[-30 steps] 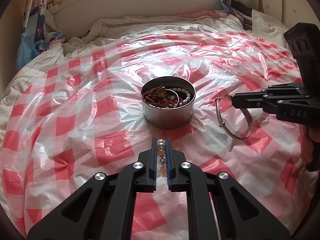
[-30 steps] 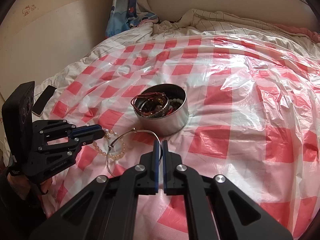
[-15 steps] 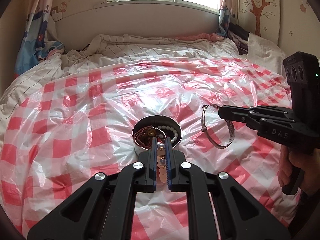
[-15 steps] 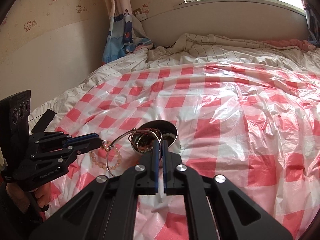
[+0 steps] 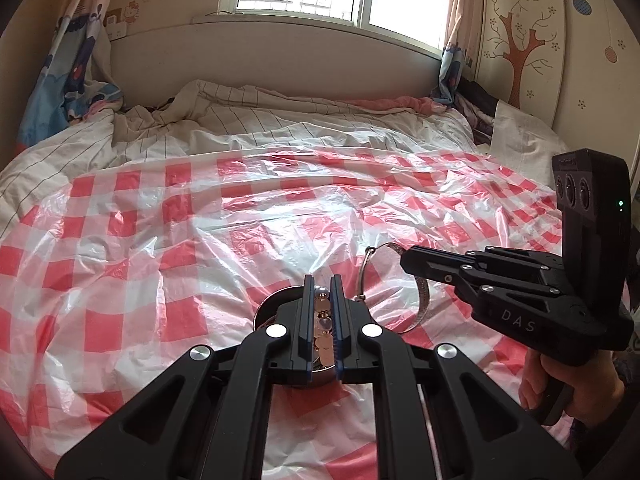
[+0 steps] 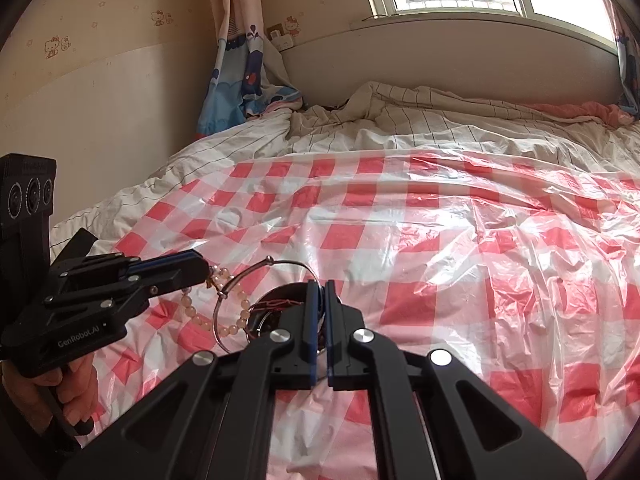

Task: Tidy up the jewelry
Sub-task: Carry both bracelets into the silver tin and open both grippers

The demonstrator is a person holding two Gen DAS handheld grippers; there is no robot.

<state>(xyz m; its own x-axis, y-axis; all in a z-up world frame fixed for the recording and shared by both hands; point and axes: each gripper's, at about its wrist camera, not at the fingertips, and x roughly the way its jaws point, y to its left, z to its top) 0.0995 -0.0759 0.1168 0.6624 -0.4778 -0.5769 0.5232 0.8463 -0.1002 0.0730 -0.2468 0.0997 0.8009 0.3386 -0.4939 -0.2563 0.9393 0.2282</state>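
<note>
Two hand-held grippers over one tin (image 6: pixel 276 308): left (image 5: pixel 320 292) clamps one bead bracelet (image 6: pixel 218 308), right (image 6: pixel 319 288) pinches one bangle (image 5: pixel 394 280).

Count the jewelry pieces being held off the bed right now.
2. A pearl bead bracelet hangs from the left tool, and a silver bangle is clamped in the right tool. More pieces sit in the metal tin, mostly hidden.

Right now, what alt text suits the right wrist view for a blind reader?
The right tool grips a silver bangle above a round tin on a red-checked plastic sheet spread over a bed. Beside it, the left tool dangles a pearl bracelet.
</note>
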